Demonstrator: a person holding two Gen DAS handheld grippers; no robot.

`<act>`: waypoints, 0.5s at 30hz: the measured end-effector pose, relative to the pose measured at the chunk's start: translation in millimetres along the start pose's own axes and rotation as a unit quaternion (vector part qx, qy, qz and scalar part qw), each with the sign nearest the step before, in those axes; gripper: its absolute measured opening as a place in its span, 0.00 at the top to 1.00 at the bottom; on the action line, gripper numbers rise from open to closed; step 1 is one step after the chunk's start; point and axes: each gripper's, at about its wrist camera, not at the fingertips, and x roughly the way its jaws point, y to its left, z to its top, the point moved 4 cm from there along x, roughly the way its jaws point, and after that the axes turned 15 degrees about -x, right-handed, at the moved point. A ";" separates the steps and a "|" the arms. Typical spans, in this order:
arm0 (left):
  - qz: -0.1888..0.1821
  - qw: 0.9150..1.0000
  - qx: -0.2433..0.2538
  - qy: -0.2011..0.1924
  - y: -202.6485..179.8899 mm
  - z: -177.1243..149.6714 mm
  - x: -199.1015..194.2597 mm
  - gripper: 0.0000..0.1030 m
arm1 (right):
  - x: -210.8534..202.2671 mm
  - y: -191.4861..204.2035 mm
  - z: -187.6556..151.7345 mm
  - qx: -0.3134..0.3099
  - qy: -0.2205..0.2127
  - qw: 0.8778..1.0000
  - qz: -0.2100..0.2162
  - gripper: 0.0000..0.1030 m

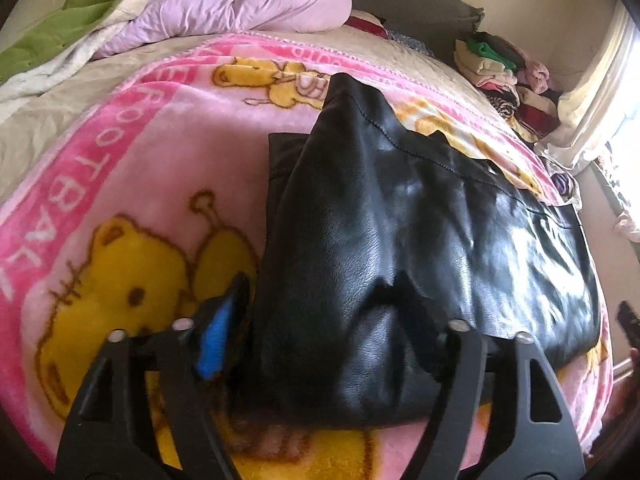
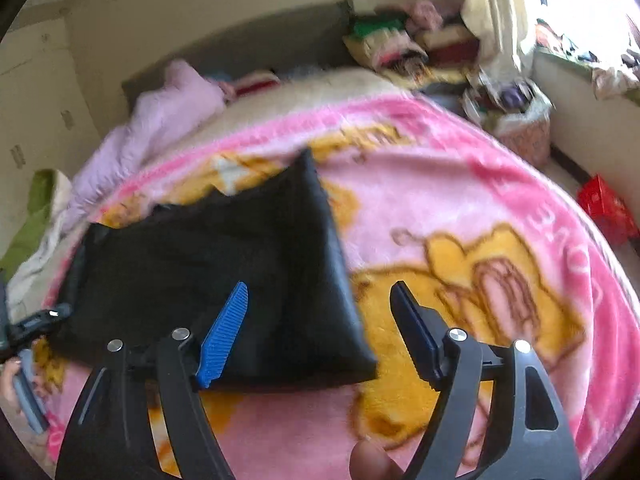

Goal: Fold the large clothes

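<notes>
the black leather garment (image 1: 400, 208) is lying folded on the pink blanket (image 1: 132, 148), running from lower centre to upper right; the left gripper (image 1: 332, 320) is straddling its near end, jaws apart, nearer; the right gripper (image 2: 320, 320) is hovering apart beside its lower-right corner.

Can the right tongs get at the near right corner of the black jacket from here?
Probably yes. The right tongs stand open above the pink blanket, and the black jacket corner lies just ahead with nothing in between.

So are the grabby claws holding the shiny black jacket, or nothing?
Nothing is held. The right gripper hangs open above the pink blanket. The left gripper is open around the black leather garment, not pinching it.
</notes>
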 end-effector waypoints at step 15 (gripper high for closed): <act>0.007 1.000 -0.004 -0.006 3.2 -0.6 -1.8 0.12 | 52.5 174.7 2.2 -0.144 0.077 0.972 0.168 0.82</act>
